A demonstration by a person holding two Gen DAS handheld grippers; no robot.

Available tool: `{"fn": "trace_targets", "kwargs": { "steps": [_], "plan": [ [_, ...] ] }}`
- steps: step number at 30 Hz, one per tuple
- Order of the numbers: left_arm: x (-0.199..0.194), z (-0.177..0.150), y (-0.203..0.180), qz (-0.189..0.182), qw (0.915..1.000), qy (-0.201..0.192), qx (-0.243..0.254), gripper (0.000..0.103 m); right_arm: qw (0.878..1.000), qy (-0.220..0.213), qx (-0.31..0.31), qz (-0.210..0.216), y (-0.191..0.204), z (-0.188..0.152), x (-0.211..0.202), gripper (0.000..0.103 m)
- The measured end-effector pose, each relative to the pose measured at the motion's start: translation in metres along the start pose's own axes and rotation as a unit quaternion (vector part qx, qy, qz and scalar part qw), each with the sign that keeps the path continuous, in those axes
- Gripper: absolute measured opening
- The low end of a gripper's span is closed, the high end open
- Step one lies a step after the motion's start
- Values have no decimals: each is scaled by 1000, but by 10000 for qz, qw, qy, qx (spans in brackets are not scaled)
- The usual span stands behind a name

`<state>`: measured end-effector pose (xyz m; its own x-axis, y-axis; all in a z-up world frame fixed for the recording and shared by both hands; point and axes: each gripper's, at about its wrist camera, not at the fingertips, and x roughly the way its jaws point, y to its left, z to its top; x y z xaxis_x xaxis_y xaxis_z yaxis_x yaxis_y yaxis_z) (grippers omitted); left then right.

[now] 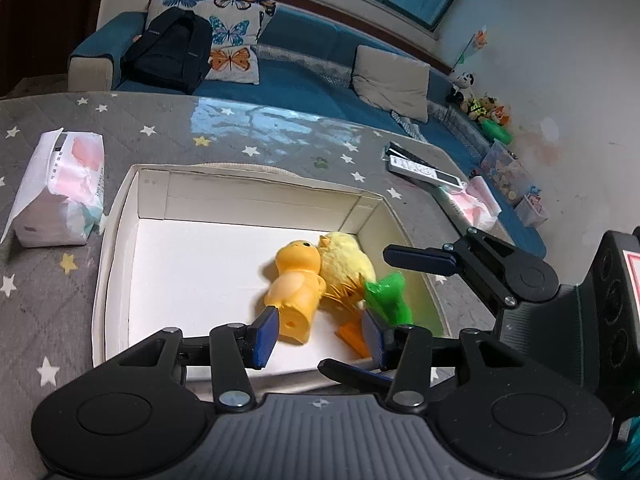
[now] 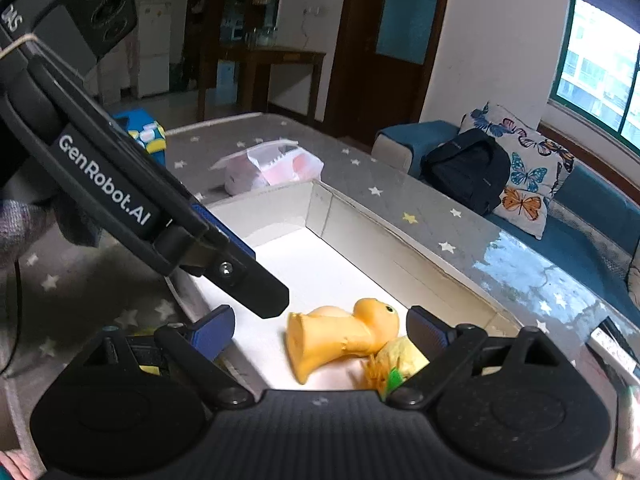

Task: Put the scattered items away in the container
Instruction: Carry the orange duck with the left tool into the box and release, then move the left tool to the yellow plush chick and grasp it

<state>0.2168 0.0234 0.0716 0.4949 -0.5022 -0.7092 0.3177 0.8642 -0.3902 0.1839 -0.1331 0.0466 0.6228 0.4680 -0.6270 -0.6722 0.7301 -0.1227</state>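
Two toys already down in the white box [image 1: 120,216], lying side by side toward its 4 o'clock corner in the left wrist view. Orange rubber duck [image 1: 296,288] on its side, head toward 12, hollow base toward 6. Looks light, smooth, a bit squishy, probably slippery on the belly, so best pinched across the narrow neck or the flared base rim. Touching it at 3 o'clock, a yellow plush chick [image 1: 346,264] with a green bit [image 1: 390,298] and orange feet; soft, featherweight, grabbable almost anywhere on the body.

Left tongs [image 1: 318,334] spread wide, nothing between the blue pads, hovering just above the toys. Right tongs [image 2: 320,336] also wide and empty, peeking into the left view at 3 o'clock.

Desk [image 1: 48,312] covered in a grey star-print sheet under shiny glass, so probably slick. Tissue pack [image 1: 60,188] at 9 o'clock of the box, remote [image 1: 424,168] at 2. Blue sofa [image 1: 304,76] with butterfly pillows and a black backpack [image 1: 168,54] at 12.
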Motion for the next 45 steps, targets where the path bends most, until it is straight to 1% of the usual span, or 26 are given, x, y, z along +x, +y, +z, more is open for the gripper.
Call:
{"fn": "trace_targets", "kwargs": {
  "steps": [2,7,11,15,19,22,28,36,45],
  "plan": [
    [-6,-6,-2,20,10000,-65,46,48,9999,-120,42,-49,5,-4,-10,94],
    [-21,-22,-10,97,9996,-203,190,48,9994,-341,100,-4,21,-13,-31,94],
    [-28,-34,-12,161,9993,-244,247,48,9991,-410,85,94,36,-23,-41,95],
    [-31,-46,-11,244,9990,-258,268,48,9984,-469,247,208,47,-33,-45,97],
    [-31,-58,-7,333,9989,-219,262,48,9983,-438,308,214,58,-44,-42,97],
    [-29,-66,-3,333,9990,-163,231,48,9983,-417,308,253,67,-51,-41,97],
    [-24,-77,0,408,9987,-90,292,48,9982,-347,372,332,84,-59,-31,99],
    [-17,-82,10,353,9991,2,223,48,9972,-218,549,464,93,-66,-14,100],
    [-8,-82,14,330,9992,99,223,48,9966,-125,590,557,103,-67,1,100]
  ]
}}
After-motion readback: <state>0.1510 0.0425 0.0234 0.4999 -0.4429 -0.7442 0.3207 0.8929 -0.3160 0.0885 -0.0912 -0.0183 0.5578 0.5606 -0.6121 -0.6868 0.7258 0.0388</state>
